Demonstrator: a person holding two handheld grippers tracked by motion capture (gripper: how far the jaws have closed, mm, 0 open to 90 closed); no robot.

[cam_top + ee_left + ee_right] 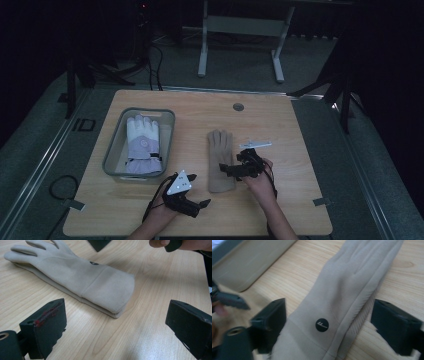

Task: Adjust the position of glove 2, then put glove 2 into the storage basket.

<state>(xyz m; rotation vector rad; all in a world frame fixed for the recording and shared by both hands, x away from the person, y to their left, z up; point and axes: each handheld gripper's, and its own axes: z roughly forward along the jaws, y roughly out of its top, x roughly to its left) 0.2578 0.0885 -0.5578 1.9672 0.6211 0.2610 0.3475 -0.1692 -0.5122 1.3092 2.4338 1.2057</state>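
A beige suede glove (220, 160) lies flat in the middle of the wooden table, fingers pointing away from me. My right gripper (226, 169) hovers over its cuff from the right. In the right gripper view the right gripper (329, 306) is open, its jaws on either side of the glove (342, 290) near a round black logo, pads off the fabric. My left gripper (199, 189) sits near the table's front edge, left of the cuff. Its jaws (116, 312) stand wide with nothing between them, and the glove (75, 277) lies just beyond.
A grey bin (112, 150) at the table's left holds a white and lilac glove (142, 142). A round cable hole (238, 107) sits at the back of the table. The bin's corner (249, 262) lies beyond the beige glove in the right gripper view.
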